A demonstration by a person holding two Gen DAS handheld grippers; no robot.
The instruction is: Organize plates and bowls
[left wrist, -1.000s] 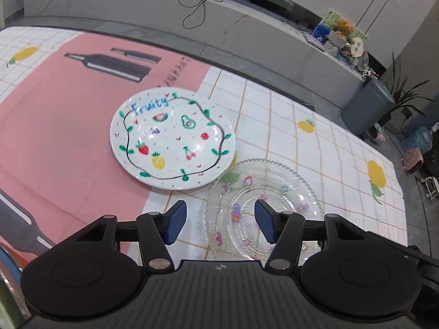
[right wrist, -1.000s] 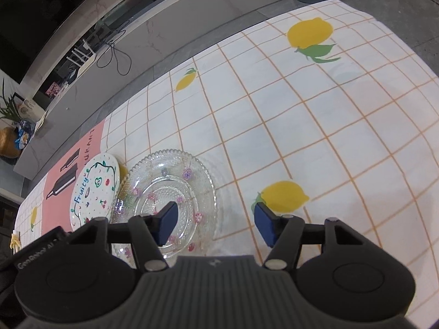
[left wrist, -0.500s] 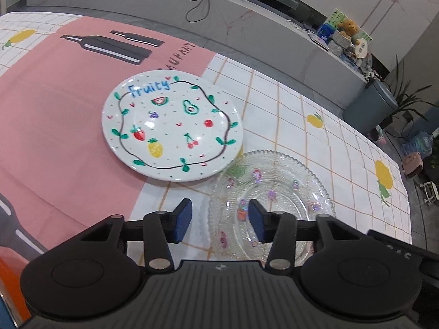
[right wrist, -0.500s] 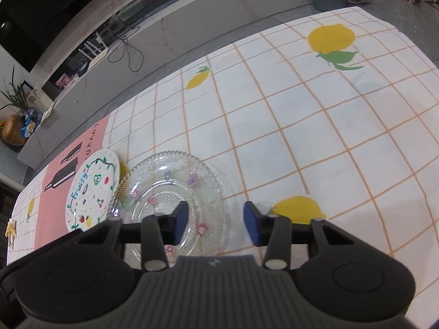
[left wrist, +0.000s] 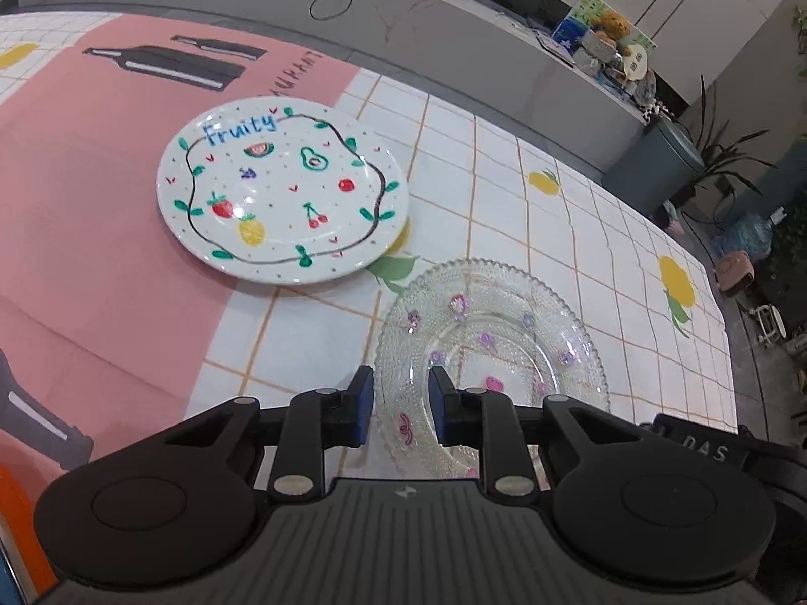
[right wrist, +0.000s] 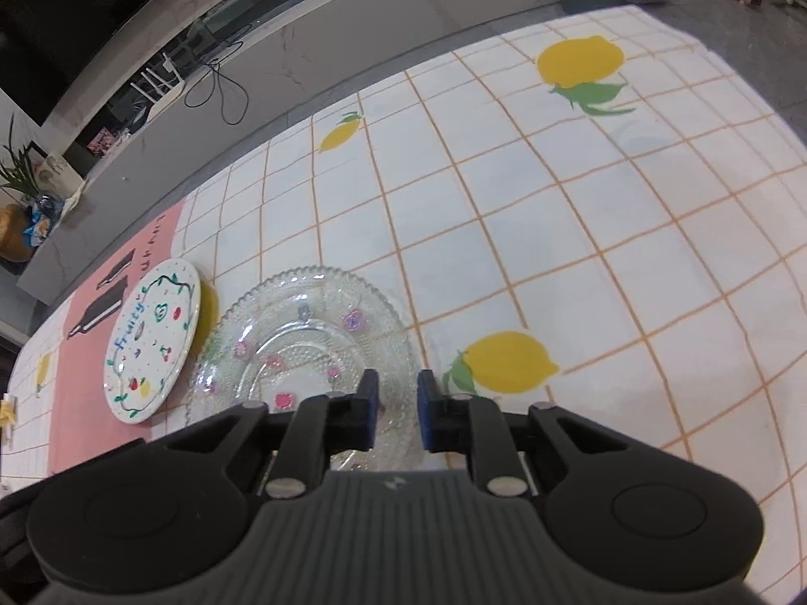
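"Fruity" in blue letters marks the white plate [left wrist: 282, 196].

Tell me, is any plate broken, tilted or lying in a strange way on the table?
Nothing looks damaged or spilled. The white fruit plate and the clear glass plate both lie flat, side by side and apart, not yet stacked. Only small oddity: the white plate straddles the border between the pink mat and the lemon tablecloth.
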